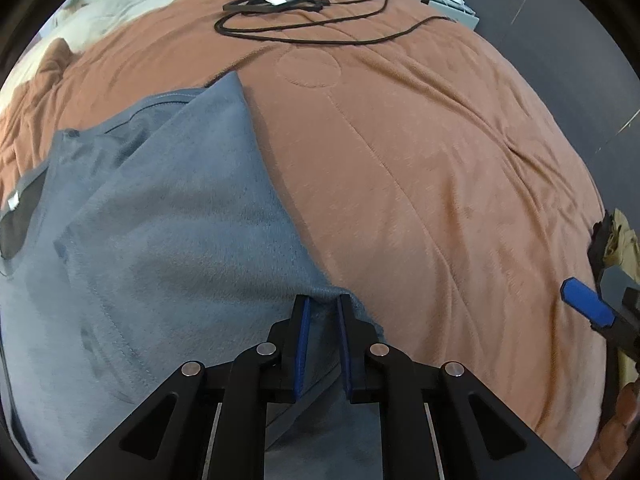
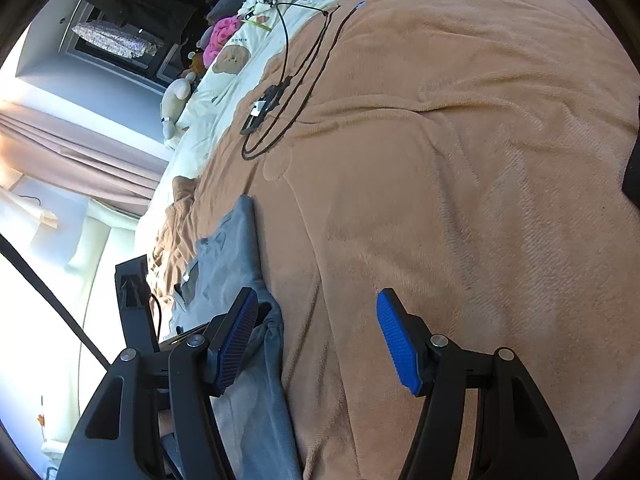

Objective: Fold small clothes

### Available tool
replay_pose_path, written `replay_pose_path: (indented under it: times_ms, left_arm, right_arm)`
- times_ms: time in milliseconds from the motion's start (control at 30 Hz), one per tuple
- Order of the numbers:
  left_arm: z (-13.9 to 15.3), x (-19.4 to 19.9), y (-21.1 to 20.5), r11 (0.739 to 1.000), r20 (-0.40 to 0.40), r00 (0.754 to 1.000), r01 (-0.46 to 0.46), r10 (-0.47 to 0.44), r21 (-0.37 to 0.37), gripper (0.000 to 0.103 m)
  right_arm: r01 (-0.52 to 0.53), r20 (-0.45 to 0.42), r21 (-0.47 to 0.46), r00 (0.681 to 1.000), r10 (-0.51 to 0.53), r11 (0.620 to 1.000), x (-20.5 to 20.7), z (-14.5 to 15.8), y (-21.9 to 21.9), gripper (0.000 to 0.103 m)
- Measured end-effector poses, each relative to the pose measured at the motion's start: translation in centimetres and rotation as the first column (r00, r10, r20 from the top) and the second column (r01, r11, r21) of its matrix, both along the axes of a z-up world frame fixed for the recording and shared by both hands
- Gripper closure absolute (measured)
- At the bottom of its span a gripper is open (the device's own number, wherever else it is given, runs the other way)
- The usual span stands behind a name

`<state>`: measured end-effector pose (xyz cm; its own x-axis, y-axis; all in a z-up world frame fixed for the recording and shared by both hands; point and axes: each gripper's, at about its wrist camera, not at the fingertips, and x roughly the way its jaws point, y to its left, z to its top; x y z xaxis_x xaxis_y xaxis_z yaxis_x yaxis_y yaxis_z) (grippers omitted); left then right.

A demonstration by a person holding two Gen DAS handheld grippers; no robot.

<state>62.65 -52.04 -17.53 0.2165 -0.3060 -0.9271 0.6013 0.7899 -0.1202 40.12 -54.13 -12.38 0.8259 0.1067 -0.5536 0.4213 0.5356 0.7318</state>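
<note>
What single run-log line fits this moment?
left gripper: shut on grey fleece garment | right gripper: open, empty | surface: orange blanket

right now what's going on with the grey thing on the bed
A person is folding a small grey garment on a bed covered by an orange blanket, using a handheld gripper in each hand. The left gripper is shut on the garment's near corner, with fabric pinched between its blue pads. The right gripper is open and holds nothing, its jaws spread over the blanket just beside the garment's edge. A black cable lies coiled further up the bed.
</note>
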Motion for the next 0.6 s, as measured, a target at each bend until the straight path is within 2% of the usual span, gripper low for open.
replay_pose_path:
  times_ms: [133,267,400,600]
  left_arm:
    - [0.2,-0.2,0.9,0.999,-0.033,0.999,0.007,-0.009,-0.045,0.09]
    - [1.5,-0.6,3.2,0.999,-0.007,1.0,0.019,-0.019,-0.036,0.09]
    - [2.2,-0.3,6.3,0.999,0.006,1.0,-0.02,0.02,-0.032,0.09]
    - [1.6,-0.8,10.3,0.998,-0.012,0.998,-0.062,0.061,-0.029,0.09]
  right_arm:
    - [-0.002,-0.001,-0.001,1.0,0.002,1.0,-0.2,0.0,-0.4,0.043]
    - [-0.013,-0.004,-0.008,1.0,0.013,1.0,0.0,0.0,-0.1,0.043]
    - [-0.048,-0.011,-0.029,0.999,0.048,0.998,0.9,0.2,0.9,0.043]
    - [-0.067,-0.015,-0.05,0.998,0.066,0.997,1.2,0.5,1.8,0.043]
